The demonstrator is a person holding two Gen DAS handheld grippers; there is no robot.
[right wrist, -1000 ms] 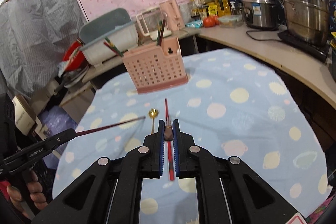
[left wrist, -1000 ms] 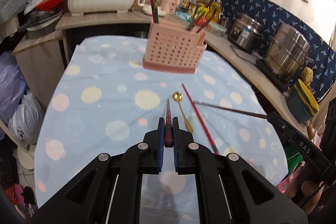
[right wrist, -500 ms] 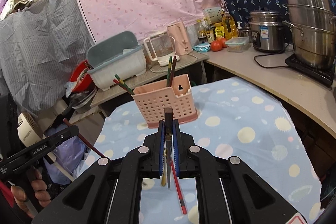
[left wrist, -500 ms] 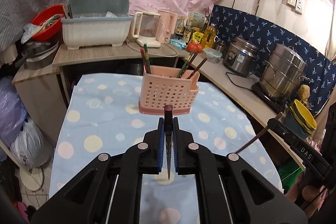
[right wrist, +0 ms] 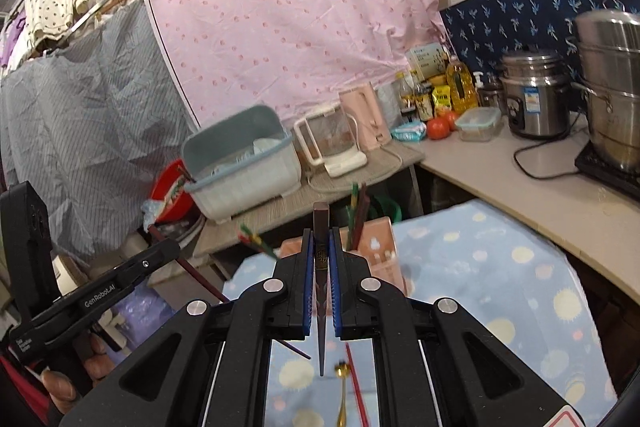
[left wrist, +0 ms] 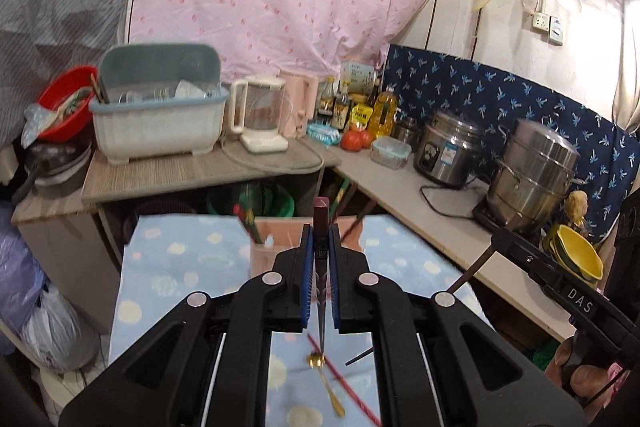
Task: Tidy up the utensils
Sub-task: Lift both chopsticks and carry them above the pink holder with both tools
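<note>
Each gripper, left gripper (left wrist: 320,267) and right gripper (right wrist: 321,267), is clamped near the blunt top of a dark chopstick (left wrist: 321,227), light, stiff and likely slippery, raised just before the pink holder (right wrist: 376,251).

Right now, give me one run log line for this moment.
left claw: shut on dark chopstick | right claw: shut on dark chopstick | pink holder: ahead | gold spoon, red chopstick: on cloth

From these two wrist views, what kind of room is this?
Most likely a small home kitchen: a rice cooker and a steel stockpot stand on the counter, with a dish drainer and oil bottles nearby.
</note>
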